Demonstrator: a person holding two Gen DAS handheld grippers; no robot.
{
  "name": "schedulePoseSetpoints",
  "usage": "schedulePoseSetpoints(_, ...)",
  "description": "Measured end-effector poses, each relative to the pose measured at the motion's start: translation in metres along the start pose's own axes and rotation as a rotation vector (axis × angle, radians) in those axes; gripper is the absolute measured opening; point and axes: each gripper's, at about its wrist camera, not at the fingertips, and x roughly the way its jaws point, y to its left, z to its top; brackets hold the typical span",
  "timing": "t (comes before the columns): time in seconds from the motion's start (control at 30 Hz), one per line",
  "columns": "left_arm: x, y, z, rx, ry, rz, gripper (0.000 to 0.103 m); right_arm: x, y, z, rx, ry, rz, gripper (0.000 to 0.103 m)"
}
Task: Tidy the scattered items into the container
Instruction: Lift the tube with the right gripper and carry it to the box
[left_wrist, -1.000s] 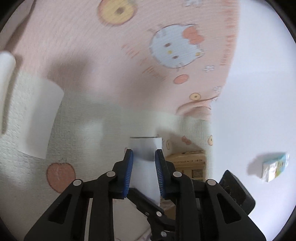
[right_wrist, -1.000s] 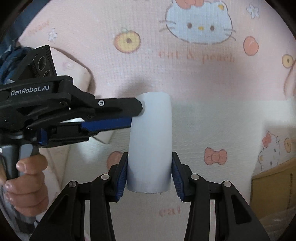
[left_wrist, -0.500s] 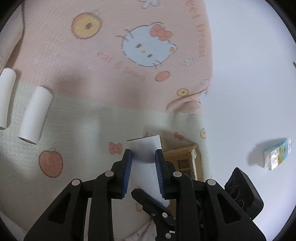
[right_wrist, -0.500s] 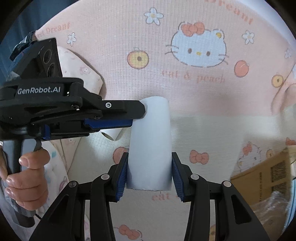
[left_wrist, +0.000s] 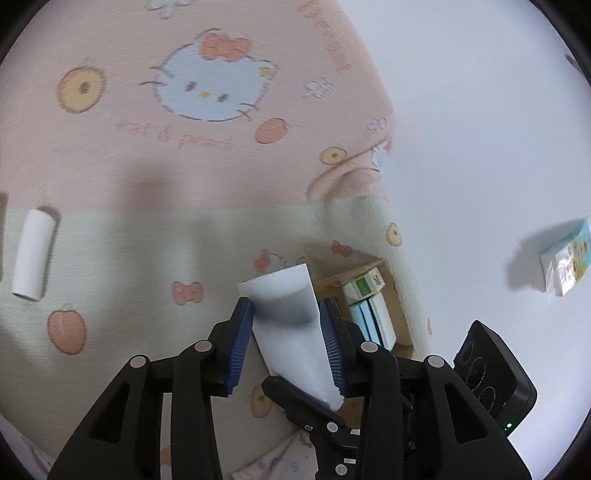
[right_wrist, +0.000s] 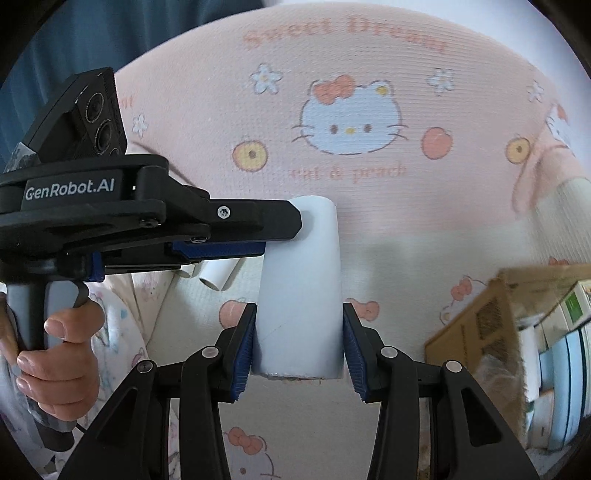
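Note:
Both grippers hold one white paper roll above a Hello Kitty bedspread. My left gripper (left_wrist: 286, 338) is shut on the roll (left_wrist: 291, 317); in the right wrist view it (right_wrist: 284, 236) grips the roll's far end from the left. My right gripper (right_wrist: 299, 345) is shut on the near end of the same roll (right_wrist: 301, 295). The cardboard box (right_wrist: 476, 332) with packets inside stands at the right, and also shows in the left wrist view (left_wrist: 373, 306) just right of the roll. Another white roll (left_wrist: 33, 254) lies on the bedspread at the left.
Loose white rolls (right_wrist: 218, 277) lie behind the left gripper in the right wrist view. A small printed packet (left_wrist: 567, 266) lies on the white surface at the right. The pink and cream bedspread (left_wrist: 147, 166) fills most of both views.
Both grippers have moved with the roll towards the cardboard box, which now shows more of its inside. The loose rolls have slid left in the left wrist view.

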Motion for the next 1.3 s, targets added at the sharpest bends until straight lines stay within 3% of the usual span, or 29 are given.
schedulePoseSetpoints(0.3, 0.036, -0.056, -0.016, 0.053, 0.033, -0.030, 0.046, -0.038, -0.047, -0.012, 0.058, -0.033, -0.022, 0.041)
schedulePoseSetpoints(0.57, 0.073, -0.112, -0.031, 0.173, 0.082, 0.003, 0.046, -0.069, -0.091, -0.028, 0.113, -0.051, -0.047, 0.041)
schedulePoseSetpoints(0.87, 0.109, -0.145, -0.040, 0.201, 0.137, 0.027, 0.046, -0.088, -0.137, -0.043, 0.174, -0.049, -0.047, 0.042)
schedulePoseSetpoints(1.03, 0.137, -0.160, -0.046, 0.199, 0.190, 0.027, 0.046, -0.097, -0.163, -0.048, 0.206, -0.035, -0.044, 0.042)
schedulePoseSetpoints(1.3, 0.198, -0.178, -0.048, 0.254, 0.365, 0.154, 0.046, -0.086, -0.221, -0.060, 0.323, 0.071, 0.055, 0.042)
